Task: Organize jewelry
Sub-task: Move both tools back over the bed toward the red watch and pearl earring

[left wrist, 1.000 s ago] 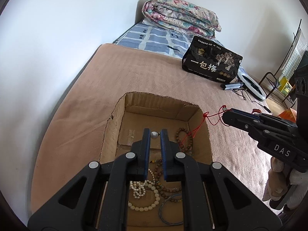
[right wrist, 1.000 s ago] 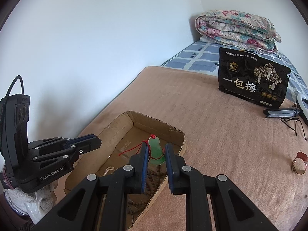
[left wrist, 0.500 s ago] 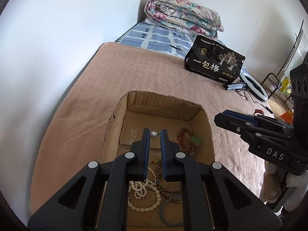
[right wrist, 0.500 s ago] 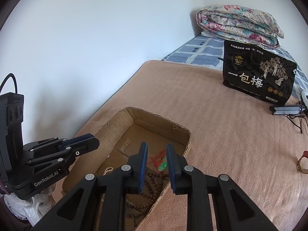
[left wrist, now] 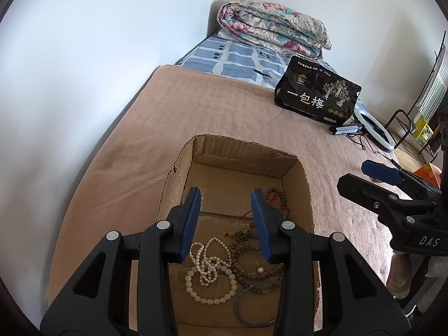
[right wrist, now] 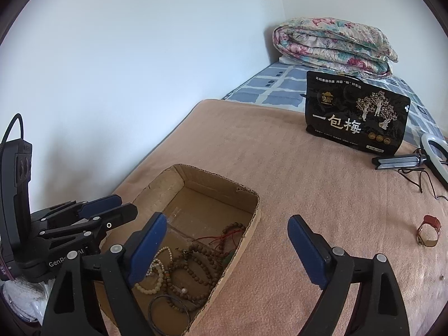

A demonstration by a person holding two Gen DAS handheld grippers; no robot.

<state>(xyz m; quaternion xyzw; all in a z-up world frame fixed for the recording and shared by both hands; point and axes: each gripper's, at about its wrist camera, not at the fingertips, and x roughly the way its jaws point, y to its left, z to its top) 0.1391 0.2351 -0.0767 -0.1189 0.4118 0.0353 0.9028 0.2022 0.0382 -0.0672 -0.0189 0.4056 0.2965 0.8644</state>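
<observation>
Both grippers are hovering over an open cardboard box (left wrist: 305, 184) on a bed (right wrist: 308, 184). The left gripper (left wrist: 226, 196) and right gripper (right wrist: 226, 231) have jaws opening, nothing between them. Below the jaws, the jewelry (left wrist: 212, 268) is lying loose in the box, apparently gathered there for tidiness.

My hand-held gripper (left wrist: 226, 219) is black with blue pads (left wrist: 191, 222). The box (left wrist: 305, 196) is brown cardboard on a tan blanket (left wrist: 224, 112). Inside lie white pearls (left wrist: 208, 263), pale cream beads (left wrist: 210, 298), brown beads (left wrist: 246, 252) and a red cord (left wrist: 273, 197). The quilt (left wrist: 274, 28) is floral pink and teal; the sheet (left wrist: 238, 58) is blue-and-white check; the bag (left wrist: 317, 93) is black with white lettering.
</observation>
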